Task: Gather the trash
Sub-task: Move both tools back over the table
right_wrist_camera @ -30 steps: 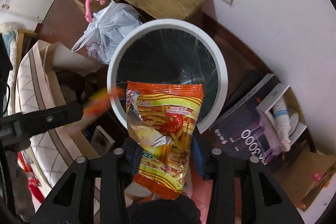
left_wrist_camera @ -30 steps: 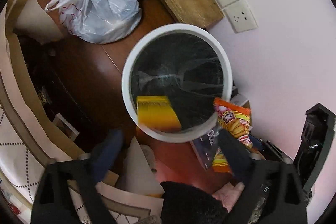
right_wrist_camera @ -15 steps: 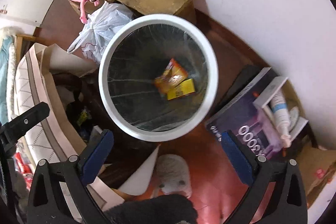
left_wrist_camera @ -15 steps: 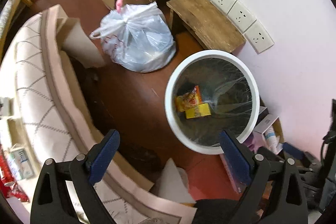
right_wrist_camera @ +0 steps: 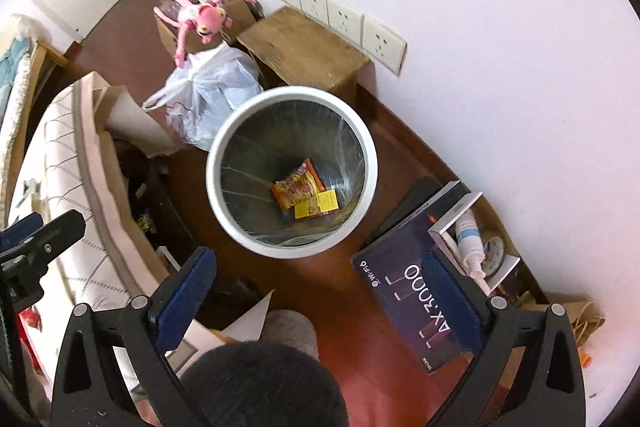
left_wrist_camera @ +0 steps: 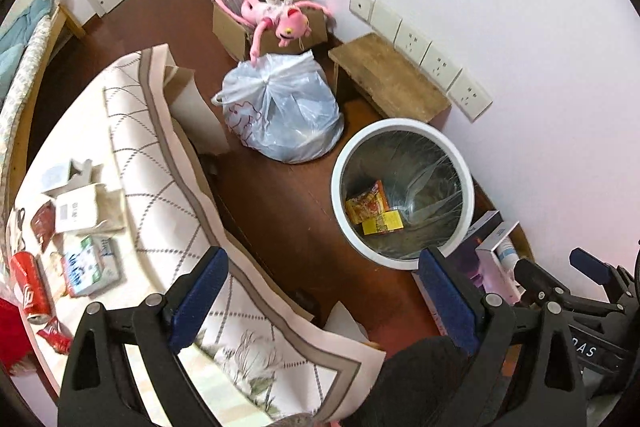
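A white round trash bin [left_wrist_camera: 340, 163] [right_wrist_camera: 224, 135] with a clear liner stands on the red-brown floor by the wall. Inside lie an orange snack bag [left_wrist_camera: 368, 202] [right_wrist_camera: 298, 187] and a yellow packet [left_wrist_camera: 382, 223] [right_wrist_camera: 320, 205]. My left gripper [left_wrist_camera: 326, 287] is open and empty, high above the floor, left of the bin. My right gripper [right_wrist_camera: 320, 291] is open and empty above the bin's near side. On the cloth-covered table [left_wrist_camera: 160, 187] lie more litter: a red can [left_wrist_camera: 26, 287], wrappers [left_wrist_camera: 42, 223] and small cartons [left_wrist_camera: 90, 265].
A tied plastic bag [left_wrist_camera: 282, 115] [right_wrist_camera: 212, 87], a wooden stool [left_wrist_camera: 388, 83] [right_wrist_camera: 304, 51] and a cardboard box with a pink plush toy [left_wrist_camera: 272, 15] [right_wrist_camera: 196, 15] stand beyond the bin. A dark router box [right_wrist_camera: 416, 295] and a small shelf [right_wrist_camera: 476, 247] lie to its right.
Both grippers let go of their items: the yellow packet and the orange snack bag dropped into the bin. Both grippers then rose away, and the left one swung toward the table.
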### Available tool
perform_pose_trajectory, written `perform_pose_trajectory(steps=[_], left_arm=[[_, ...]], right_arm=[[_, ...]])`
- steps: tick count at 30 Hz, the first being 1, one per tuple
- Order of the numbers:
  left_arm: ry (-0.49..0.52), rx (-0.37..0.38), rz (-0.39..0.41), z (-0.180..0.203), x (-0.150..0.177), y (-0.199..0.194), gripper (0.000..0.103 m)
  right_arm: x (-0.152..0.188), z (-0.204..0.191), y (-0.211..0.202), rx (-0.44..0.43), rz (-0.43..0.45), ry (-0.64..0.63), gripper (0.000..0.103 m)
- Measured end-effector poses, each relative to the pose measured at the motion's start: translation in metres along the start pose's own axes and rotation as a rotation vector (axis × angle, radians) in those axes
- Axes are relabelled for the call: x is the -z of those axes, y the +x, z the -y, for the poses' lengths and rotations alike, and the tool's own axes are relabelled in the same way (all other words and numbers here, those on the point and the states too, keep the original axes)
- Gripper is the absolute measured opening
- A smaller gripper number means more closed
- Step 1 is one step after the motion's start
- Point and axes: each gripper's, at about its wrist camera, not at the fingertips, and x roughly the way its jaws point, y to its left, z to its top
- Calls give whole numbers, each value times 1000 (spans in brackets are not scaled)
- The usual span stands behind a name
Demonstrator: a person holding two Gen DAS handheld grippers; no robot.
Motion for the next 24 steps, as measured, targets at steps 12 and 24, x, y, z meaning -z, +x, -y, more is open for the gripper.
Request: perform_pose_trajectory(steps=[12, 24], left_arm=[[-53, 39, 130, -30, 26, -87, 97], [-299, -105, 236, -177, 78, -157, 97]], right_arm=[[24, -29, -99, -87, 138, -17, 103], [42, -159, -161, -321, 191, -91, 103]])
